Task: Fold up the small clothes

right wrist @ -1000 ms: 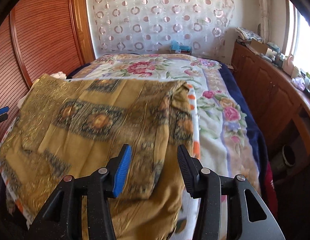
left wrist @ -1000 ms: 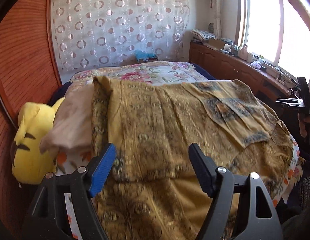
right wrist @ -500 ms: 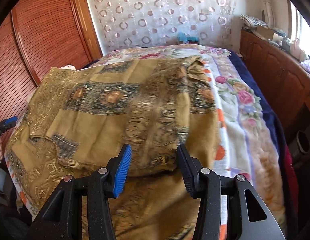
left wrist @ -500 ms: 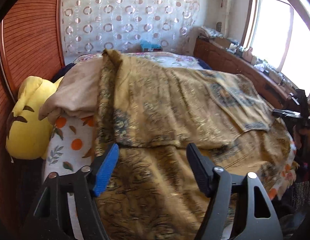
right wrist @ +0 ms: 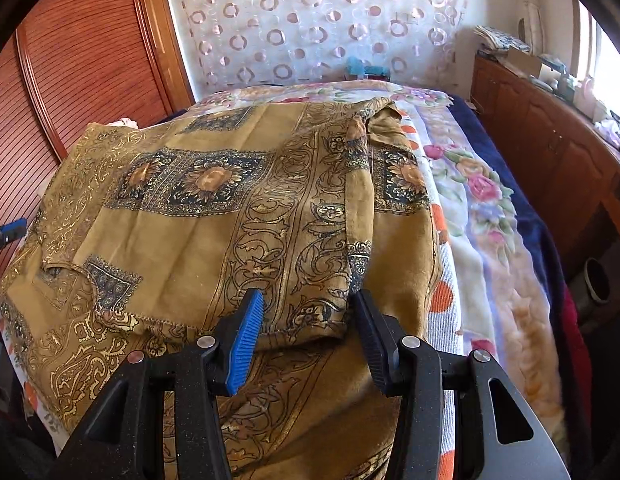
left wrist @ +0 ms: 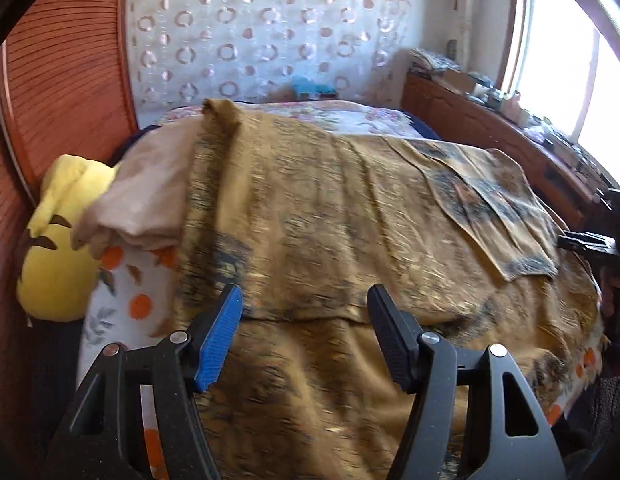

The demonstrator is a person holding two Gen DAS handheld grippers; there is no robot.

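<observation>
Across the bed ahead of both my grippers lies a mustard-gold printed garment [right wrist: 237, 216], thin woven cloth with dark scrollwork, gilt paisley and sunflower medallion panels, its top layer folded back over the lower one. My right gripper [right wrist: 305, 320] hangs just above the folded hem, jaws partly apart, the hem's corner between the ribbed blue pad and the black one; neither pad presses it. My left gripper [left wrist: 305, 312] hovers over the same garment's [left wrist: 330, 220] near fold, jaws closing, cloth below them but not pinched. To its left sit a folded beige cloth [left wrist: 149, 200] and a soft yellow plush toy [left wrist: 57, 256] on an orange-dotted white sheet [left wrist: 121, 296]. Right of my right gripper runs a fleecy floral blanket [right wrist: 482, 216]. Beyond, a circle-patterned sheer curtain [right wrist: 310, 20] hangs.
</observation>
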